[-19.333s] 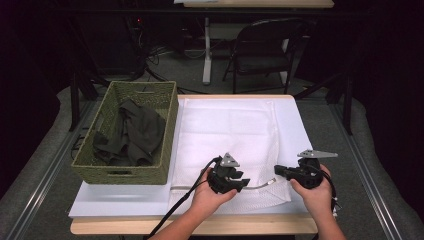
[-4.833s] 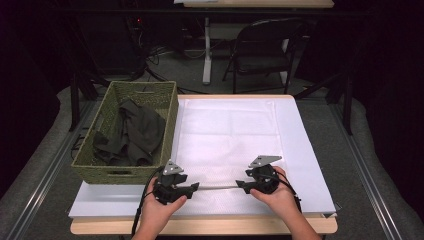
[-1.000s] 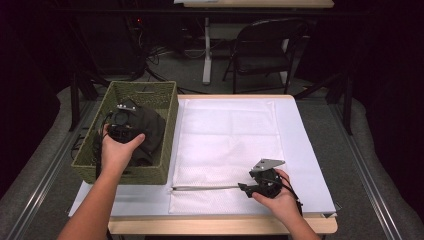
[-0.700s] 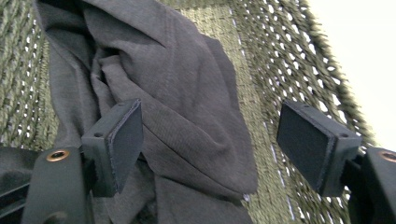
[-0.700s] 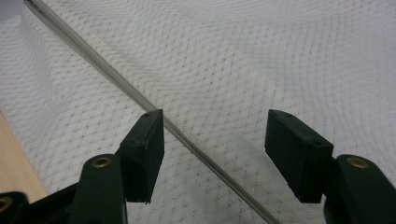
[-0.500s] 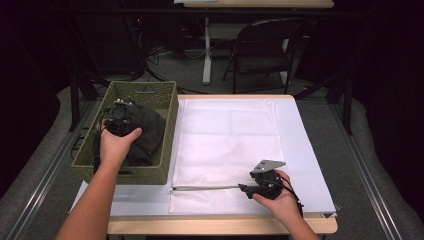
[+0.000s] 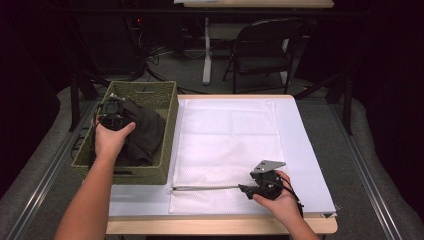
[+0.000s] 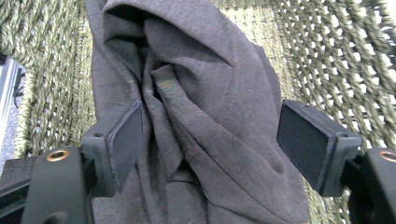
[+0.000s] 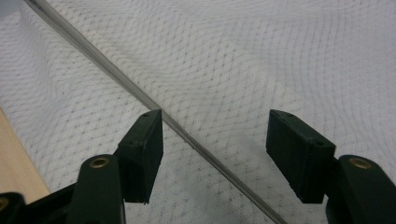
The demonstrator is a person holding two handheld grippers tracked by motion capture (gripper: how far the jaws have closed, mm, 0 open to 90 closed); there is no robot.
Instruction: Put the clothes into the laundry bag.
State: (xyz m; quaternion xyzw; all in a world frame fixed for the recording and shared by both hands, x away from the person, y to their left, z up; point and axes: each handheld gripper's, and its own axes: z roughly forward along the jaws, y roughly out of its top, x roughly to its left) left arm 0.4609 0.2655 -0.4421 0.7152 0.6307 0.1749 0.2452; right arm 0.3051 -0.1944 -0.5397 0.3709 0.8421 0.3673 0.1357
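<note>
Left gripper (image 8: 210, 140) down in woven green basket (image 7: 165, 107), jaws apart around crumpled dark grey cloth (image 8: 205, 116), not squeezing. Right gripper (image 9: 215, 154) parked low over white mesh sheet (image 9: 280, 56) on table (image 7: 310, 150), jaws wide, thin cable running between.

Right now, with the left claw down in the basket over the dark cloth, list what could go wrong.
1. The left claw stands open around a thick bunch of the dark cloth; closing there may catch only some folds, so the rest could drag or slip out.
2. The woven basket wall is close by; the cloth may snag on it when lifted.
3. The right claw sits open over the thin rod on the white sheet, so the rod is loose.
</note>
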